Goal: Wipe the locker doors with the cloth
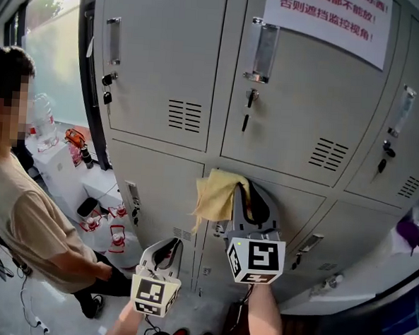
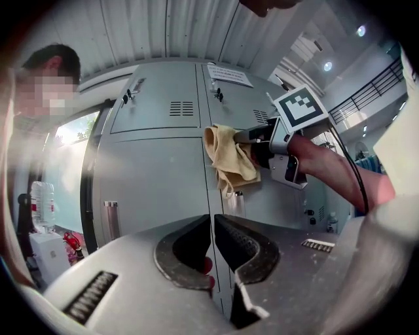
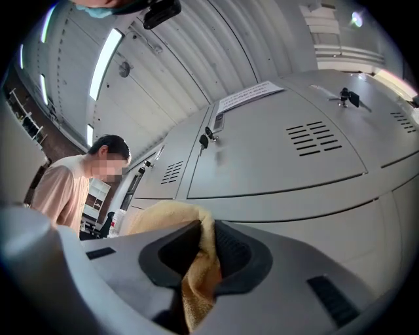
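Wiping step in hand. Right tool (image 3: 207,230) pinches the yellow cloth (image 1: 213,195), pressed at the top left corner of a lower locker door (image 1: 298,215). Left tool (image 2: 213,239) hangs below, jaws together and empty. Next move, by judgement: sweep across the panel, maintaining contact.

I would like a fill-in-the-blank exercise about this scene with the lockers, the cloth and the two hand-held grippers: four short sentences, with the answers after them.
1. The right hand-held gripper is shut on a ____ cloth.
2. The left hand-held gripper is shut and holds ____ between its jaws.
3. The paper notice on the upper locker door bears ____ print.
4. A person stands at the head view's ____ side.

Missing words: yellow; nothing; red; left.
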{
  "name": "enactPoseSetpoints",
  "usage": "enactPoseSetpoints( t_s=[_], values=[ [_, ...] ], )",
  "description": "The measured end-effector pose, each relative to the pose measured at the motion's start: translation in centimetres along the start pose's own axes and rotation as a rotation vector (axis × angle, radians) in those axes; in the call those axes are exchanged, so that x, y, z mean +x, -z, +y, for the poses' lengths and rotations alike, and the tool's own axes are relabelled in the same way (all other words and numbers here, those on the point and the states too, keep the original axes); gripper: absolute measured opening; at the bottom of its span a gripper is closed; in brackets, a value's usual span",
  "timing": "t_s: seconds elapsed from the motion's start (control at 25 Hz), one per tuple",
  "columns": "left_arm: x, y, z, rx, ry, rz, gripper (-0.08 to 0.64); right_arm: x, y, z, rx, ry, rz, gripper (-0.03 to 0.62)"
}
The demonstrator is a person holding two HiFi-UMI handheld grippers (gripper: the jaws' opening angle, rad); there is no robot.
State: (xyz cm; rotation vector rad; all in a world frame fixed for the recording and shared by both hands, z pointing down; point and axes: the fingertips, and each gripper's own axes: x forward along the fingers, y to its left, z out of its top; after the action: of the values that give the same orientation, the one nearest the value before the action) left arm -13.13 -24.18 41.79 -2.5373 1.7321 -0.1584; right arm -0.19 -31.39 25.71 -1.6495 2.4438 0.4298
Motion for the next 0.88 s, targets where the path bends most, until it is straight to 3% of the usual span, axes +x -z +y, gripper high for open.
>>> enactPoseSetpoints(
  t_s=[0.88],
  values=[
    [3.1, -1.1, -7.8, 0.002, 0.178, -0.016, 0.04, -7.7, 0.2, -12.2, -0.051, 0.26, 0.057, 0.074]
  ],
)
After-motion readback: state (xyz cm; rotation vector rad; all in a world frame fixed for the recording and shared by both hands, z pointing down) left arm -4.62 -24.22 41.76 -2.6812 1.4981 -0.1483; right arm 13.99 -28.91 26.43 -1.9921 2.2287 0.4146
